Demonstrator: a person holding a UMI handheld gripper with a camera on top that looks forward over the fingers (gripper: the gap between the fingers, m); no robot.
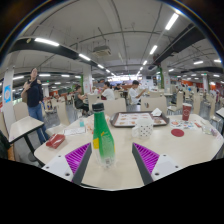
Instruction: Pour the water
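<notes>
Green plastic bottle (pixel 103 135) stands upright on the white worktop (pixel 190 150), just ahead of the hand-held gripper (pixel 110 165) and in line with the gap between its fingers (pixel 80 163). Long axis is vertical, cap up, so the fingers would meet it square-on at the lower body.

Hand-held gripper is spread wide, holding nothing. Purple pads face inward on both sides, and the bottle base sits near the fingertips, slightly toward the left finger. Whether the base is already inside the gap or just short of it is hard to call from this lens; I'd guess just short.

Pour target is not obvious. A red-brown cup (pixel 186 113) stands well apart, beyond and to the right, near a dark tray (pixel 135 120) with a white box on it. That cup is probably the receiver.

Next move, as I read it: push straight forward, nudge left to centre the bottle, then close on it. The risk is clipping it with the left finger and tipping it.
</notes>
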